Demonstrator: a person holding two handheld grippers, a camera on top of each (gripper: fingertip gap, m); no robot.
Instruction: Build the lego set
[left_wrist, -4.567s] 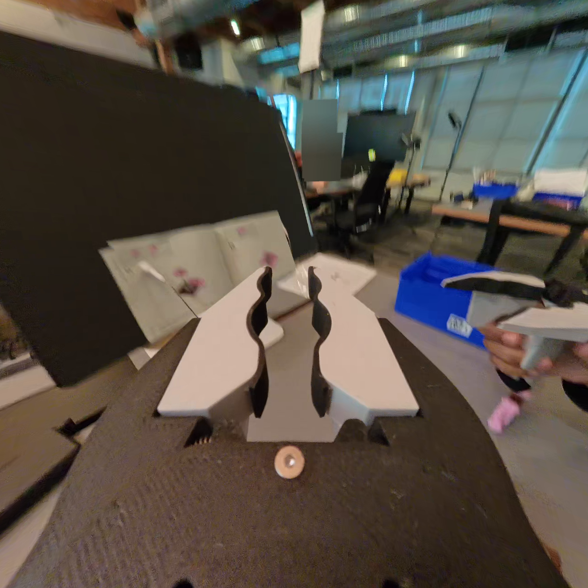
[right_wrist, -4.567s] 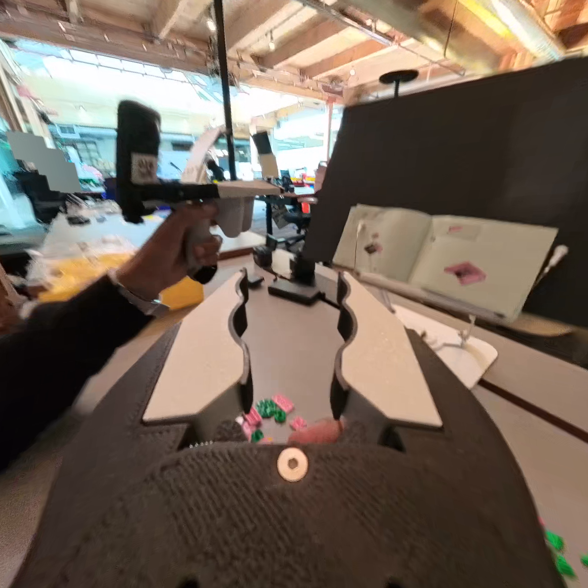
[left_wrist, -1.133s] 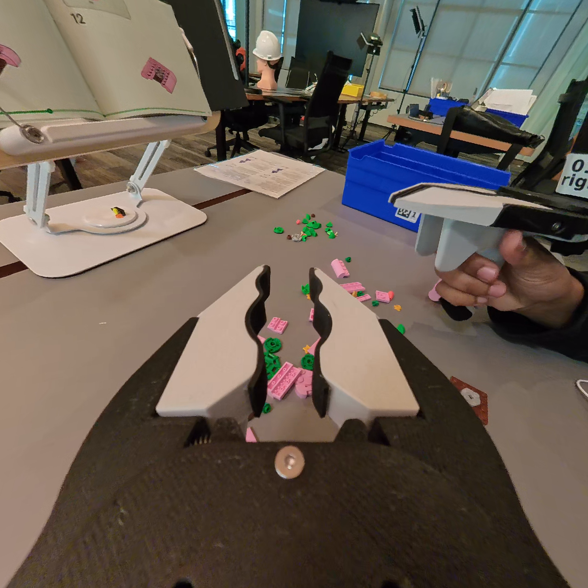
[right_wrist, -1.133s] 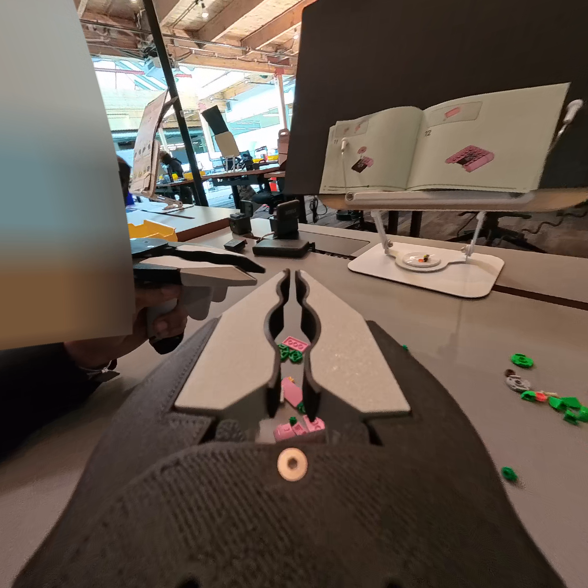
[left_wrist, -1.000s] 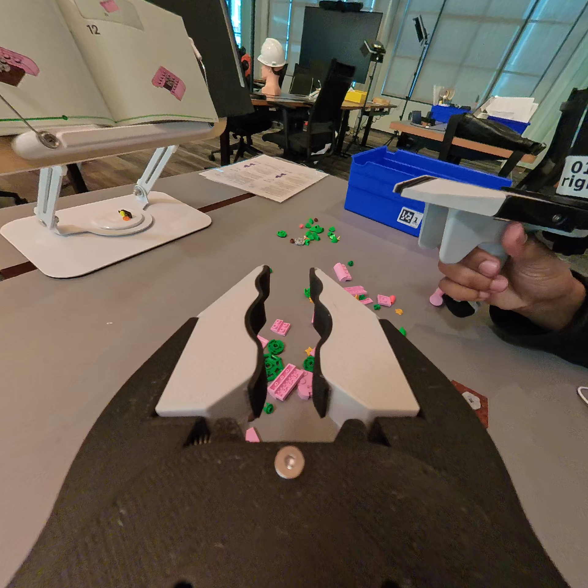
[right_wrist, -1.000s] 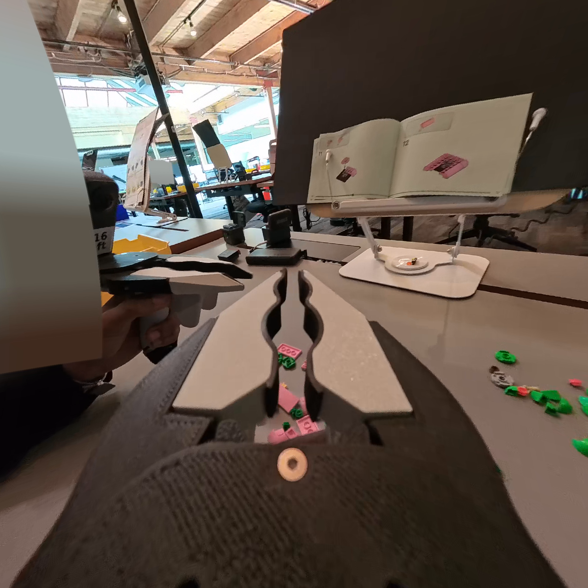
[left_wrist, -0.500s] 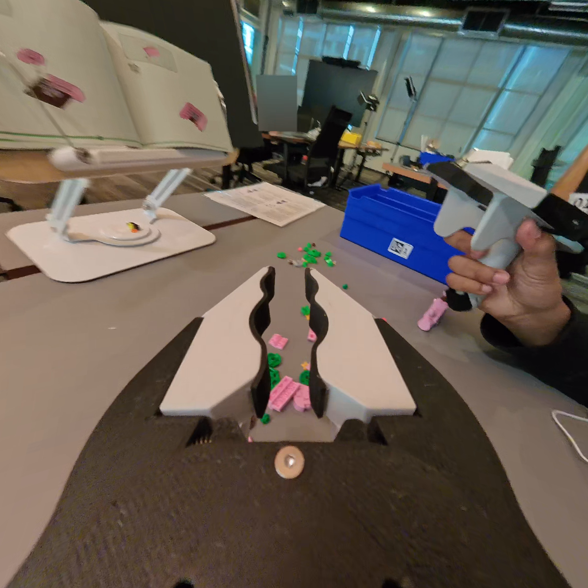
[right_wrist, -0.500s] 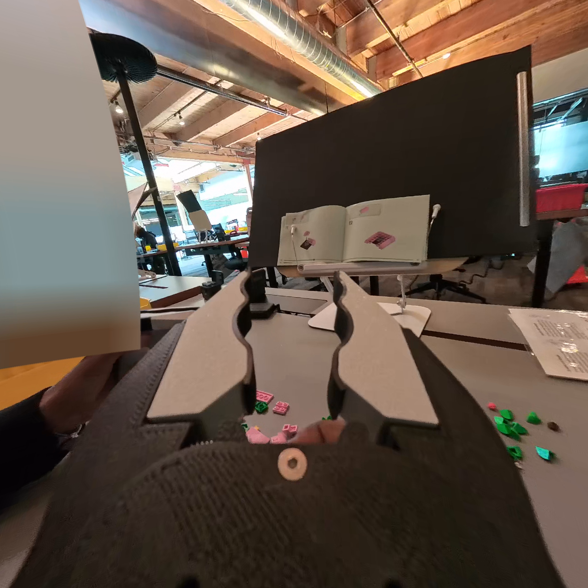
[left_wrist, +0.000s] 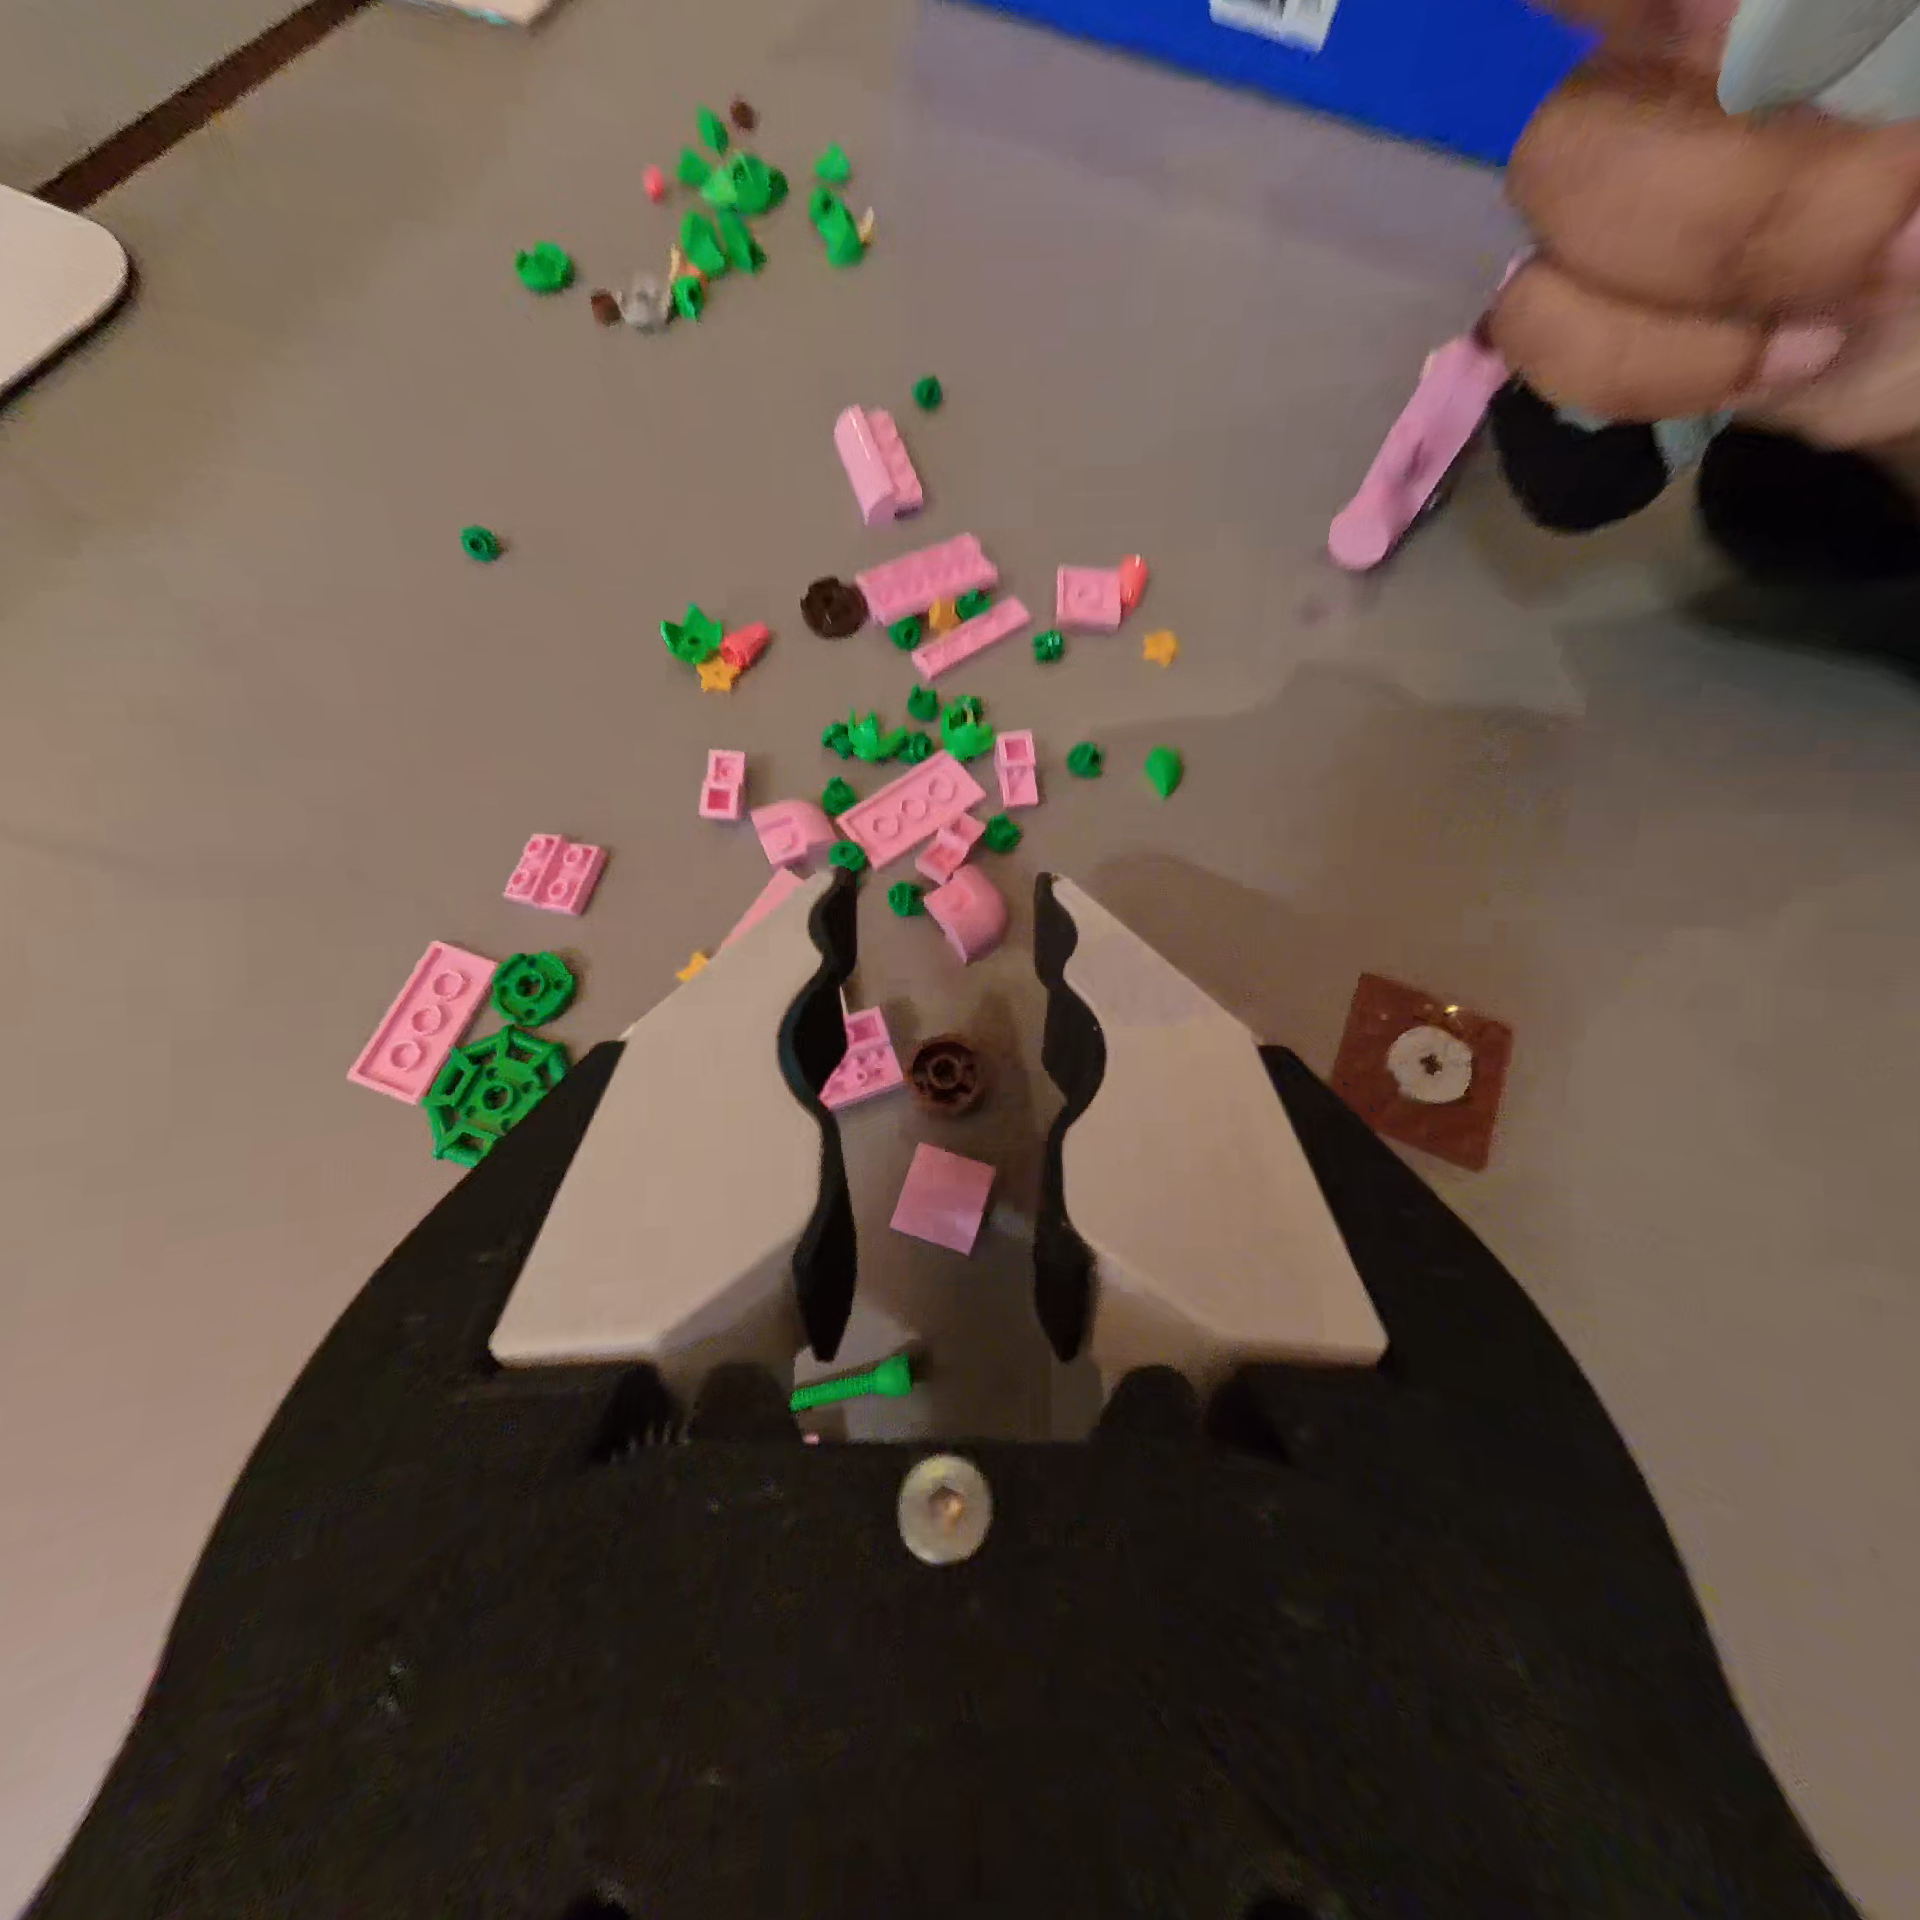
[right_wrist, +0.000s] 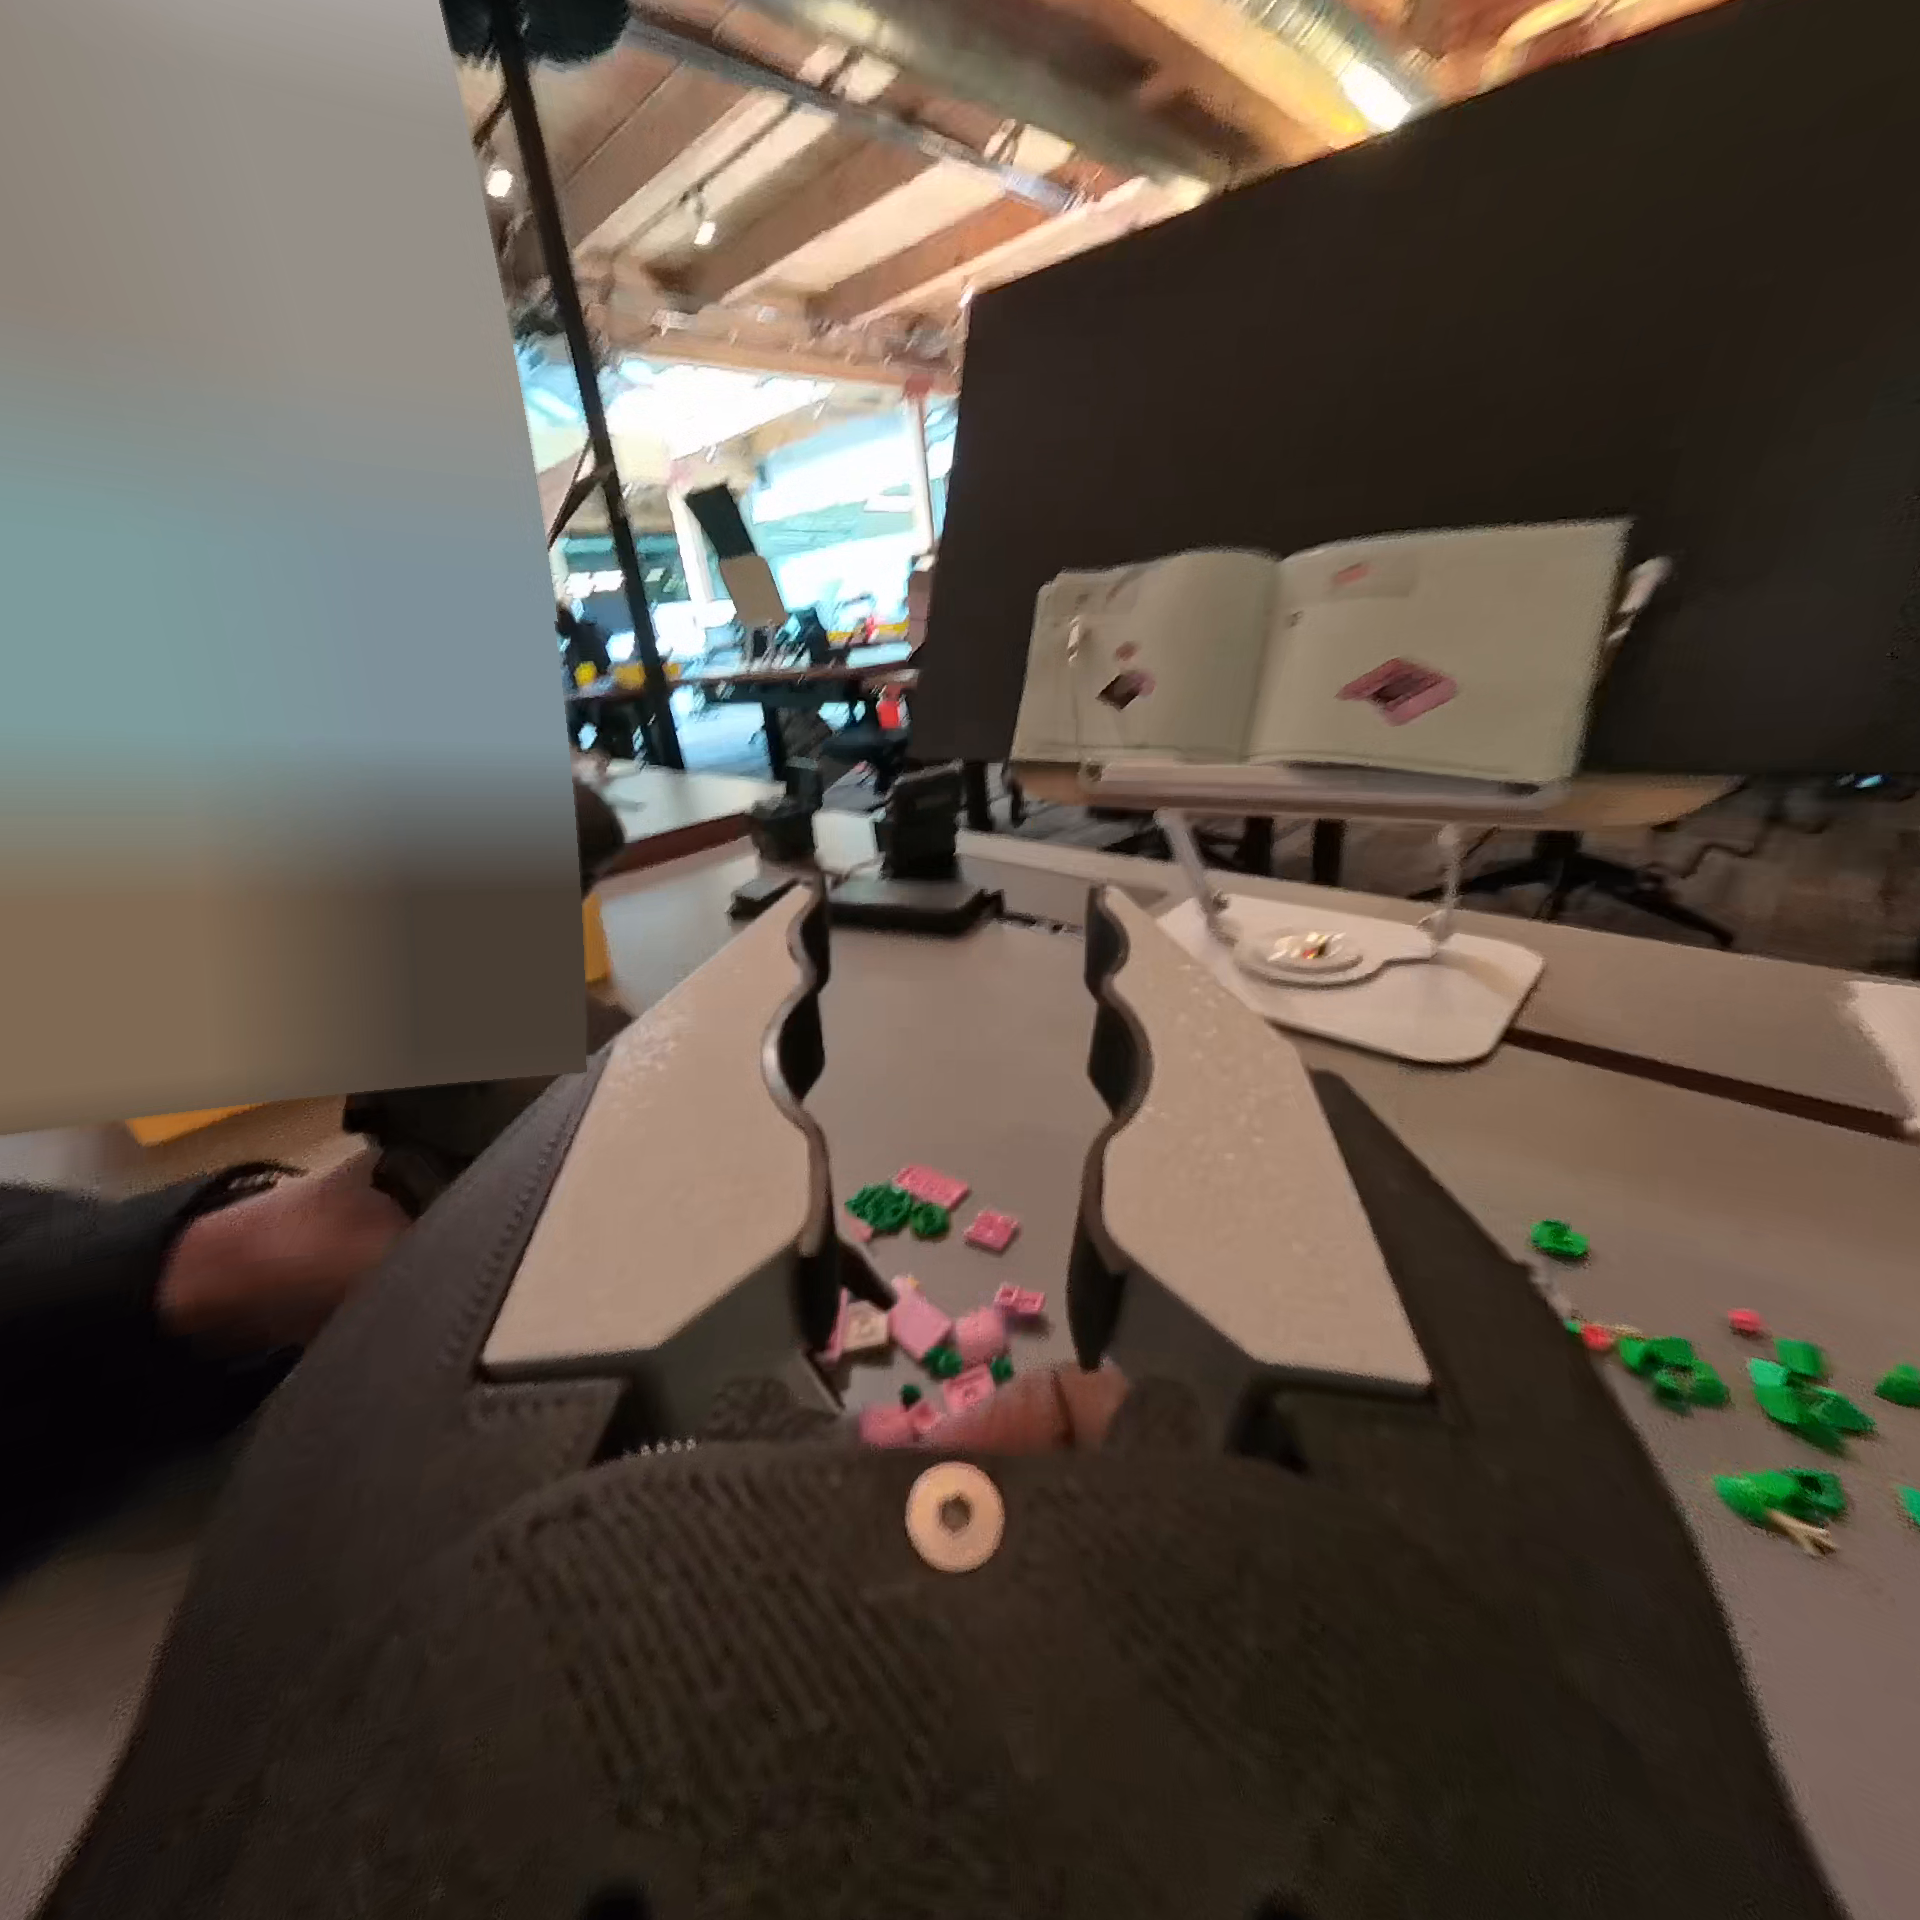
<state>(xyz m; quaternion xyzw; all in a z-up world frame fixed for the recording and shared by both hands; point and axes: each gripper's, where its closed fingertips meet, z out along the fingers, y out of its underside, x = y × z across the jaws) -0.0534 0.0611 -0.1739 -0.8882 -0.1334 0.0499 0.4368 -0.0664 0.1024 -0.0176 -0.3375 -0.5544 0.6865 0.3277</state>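
My left tool (left_wrist: 940, 914), spread wider and now tipped down, frames two pink pieces and one brown round stud (left_wrist: 943, 1075); my right tool (right_wrist: 951, 925) gapes empty.

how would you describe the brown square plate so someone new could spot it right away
Find the grey table and the open left gripper above it. Just right of the gripper's right finger lies the brown square plate, the only brown flat tile, with a pale round piece on top.

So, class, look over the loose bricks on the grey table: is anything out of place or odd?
Mostly an ordinary scatter. One oddity: a long pink brick piece lies apart, off to the right, partly under the person's hand. Both grippers hang open, empty.
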